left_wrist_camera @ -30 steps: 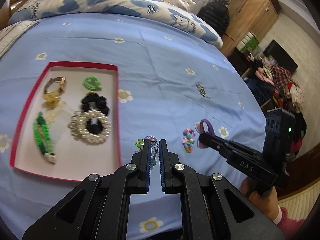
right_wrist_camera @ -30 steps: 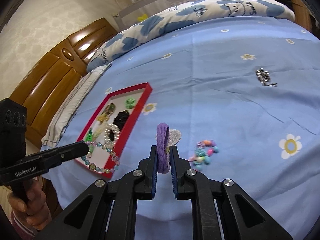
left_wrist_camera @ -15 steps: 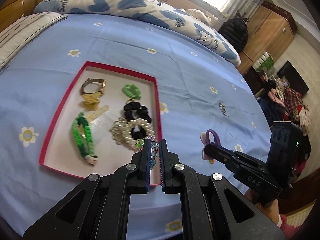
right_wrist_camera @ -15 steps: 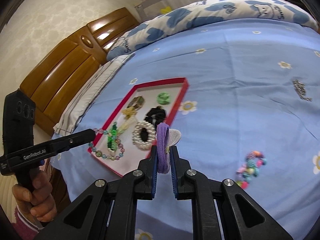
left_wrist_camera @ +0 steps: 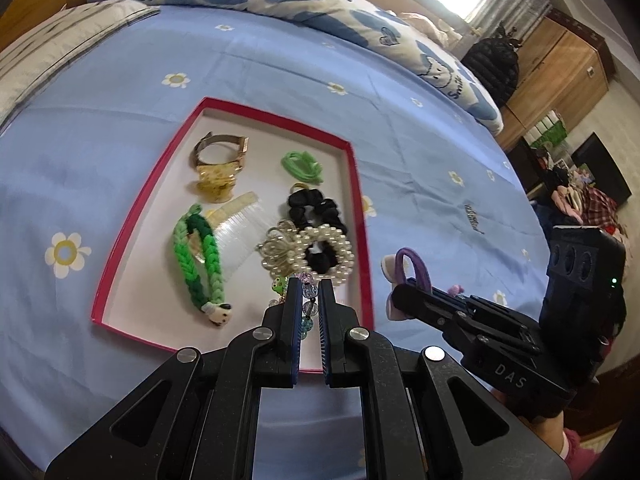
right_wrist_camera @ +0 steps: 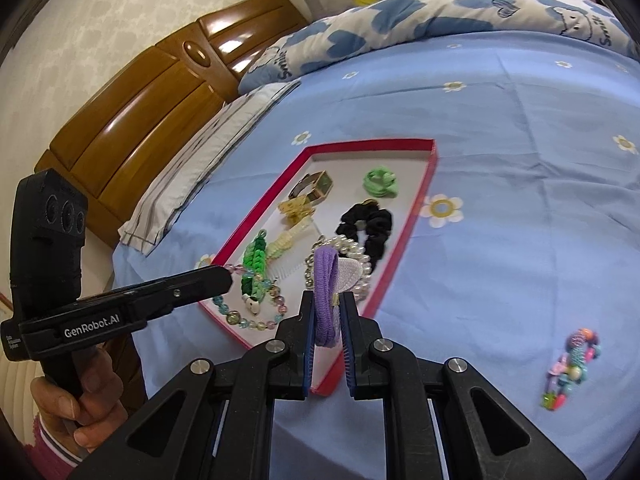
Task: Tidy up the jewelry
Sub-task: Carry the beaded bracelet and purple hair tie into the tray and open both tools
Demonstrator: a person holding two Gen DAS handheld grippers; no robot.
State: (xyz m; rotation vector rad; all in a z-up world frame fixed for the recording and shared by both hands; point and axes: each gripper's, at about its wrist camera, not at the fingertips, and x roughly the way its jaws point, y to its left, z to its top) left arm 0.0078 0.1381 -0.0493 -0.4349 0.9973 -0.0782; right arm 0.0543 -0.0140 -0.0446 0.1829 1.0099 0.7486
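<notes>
Red-rimmed tray [left_wrist_camera: 362,216] on a blue bedsheet [left_wrist_camera: 120,132]. The left gripper [left_wrist_camera: 309,304] clasps a beaded bracelet [right_wrist_camera: 248,320] above it. The right gripper [right_wrist_camera: 326,312] pinches a purple hair tie [right_wrist_camera: 326,292].

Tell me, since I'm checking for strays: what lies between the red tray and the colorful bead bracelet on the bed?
Only bare blue sheet, in the right wrist view, between the red tray and the colorful bead bracelet.

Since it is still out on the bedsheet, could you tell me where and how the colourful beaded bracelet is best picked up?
The colourful beaded bracelet lies flat on the blue bedsheet as a narrow, elongated loop, apart from the red tray. I would come from above and pinch across its narrow width near the middle, catching both bead strands together.
</notes>
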